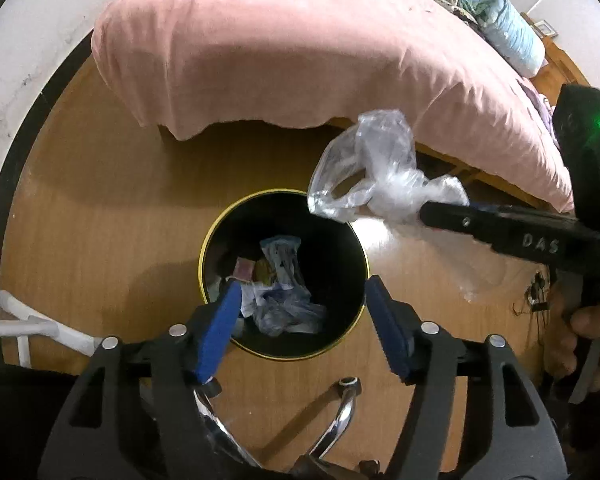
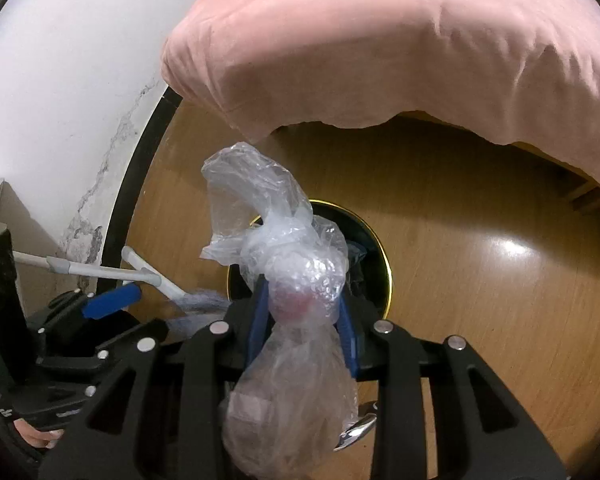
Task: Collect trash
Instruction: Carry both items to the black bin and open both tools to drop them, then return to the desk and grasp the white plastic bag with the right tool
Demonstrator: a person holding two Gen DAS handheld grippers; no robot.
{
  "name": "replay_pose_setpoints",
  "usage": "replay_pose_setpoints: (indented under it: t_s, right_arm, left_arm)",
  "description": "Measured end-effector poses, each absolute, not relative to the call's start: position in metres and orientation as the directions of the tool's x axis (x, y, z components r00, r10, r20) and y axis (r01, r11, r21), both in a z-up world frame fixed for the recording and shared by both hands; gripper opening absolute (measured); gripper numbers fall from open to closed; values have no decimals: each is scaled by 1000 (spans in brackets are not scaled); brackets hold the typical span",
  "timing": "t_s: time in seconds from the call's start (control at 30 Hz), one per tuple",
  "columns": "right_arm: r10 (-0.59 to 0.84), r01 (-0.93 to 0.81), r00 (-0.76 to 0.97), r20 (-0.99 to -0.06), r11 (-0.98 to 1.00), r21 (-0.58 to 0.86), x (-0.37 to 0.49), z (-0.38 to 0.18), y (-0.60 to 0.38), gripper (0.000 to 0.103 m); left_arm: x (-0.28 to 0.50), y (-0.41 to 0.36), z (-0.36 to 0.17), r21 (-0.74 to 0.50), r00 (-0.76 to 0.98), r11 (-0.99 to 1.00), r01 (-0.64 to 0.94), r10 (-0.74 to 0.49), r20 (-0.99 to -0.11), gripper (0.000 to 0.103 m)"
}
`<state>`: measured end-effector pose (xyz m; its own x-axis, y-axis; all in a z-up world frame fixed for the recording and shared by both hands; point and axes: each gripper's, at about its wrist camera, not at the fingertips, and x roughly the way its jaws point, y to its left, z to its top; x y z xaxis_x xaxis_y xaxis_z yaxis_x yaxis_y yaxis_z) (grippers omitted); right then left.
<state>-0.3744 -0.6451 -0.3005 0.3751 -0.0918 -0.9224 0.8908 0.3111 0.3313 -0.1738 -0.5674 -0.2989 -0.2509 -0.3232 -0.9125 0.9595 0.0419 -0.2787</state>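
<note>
A black trash bin with a gold rim (image 1: 216,232) stands on the wooden floor and holds crumpled paper and wrappers (image 1: 280,296). My left gripper (image 1: 300,300) is open and empty, directly above the bin's mouth. My right gripper (image 2: 302,300) is shut on a crumpled clear plastic bag (image 2: 260,208). In the left wrist view the bag (image 1: 364,164) hangs off the right gripper (image 1: 428,212) just above and right of the bin. The bin (image 2: 376,248) shows partly behind the bag in the right wrist view.
A bed with a pink cover (image 1: 300,48) overhangs the floor behind the bin. A white wall with a black skirting (image 2: 132,184) runs on the left. White mop handles (image 2: 100,270) lie on the left. Chrome chair legs (image 1: 340,412) sit below the bin.
</note>
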Motion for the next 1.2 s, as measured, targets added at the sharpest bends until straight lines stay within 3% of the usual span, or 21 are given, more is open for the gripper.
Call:
replay_pose_setpoints:
  t_s: [0.33,0.43,0.47,0.77,1.03,1.2]
  right_arm:
    - [-61,873,373,-926,362,328,-355,-303,-643,33]
    - [-69,867,380,-922,375,329,-346,-298,-642,53]
    - [-78,863,382,-921,387,325,-342,-294,-642,65]
    - [-120,820,390,-913,496,285,-298,-257,-640,67]
    - [-196,636,516,-834,740,220,-202,-147,-596,72]
    - [-80,363,665,-742,903,228,-103,-70,-525,76]
  left_arm:
    - [-157,-555,-275,-241,-195,82,967,-373,-907,72]
    - [-150,-549,-264,-228,-173,96,969,-393,-903,74]
    - [-148,-547,-260,-223,-166,100,970,-400,-901,75]
    - [-118,-503,-185,-160,-53,162,974,-524,-850,88]
    - [-61,-405,-82,-25,183,317,948,-610,-771,95]
    - [-2,-302,-34,55,398,539,840,-544,-739,96]
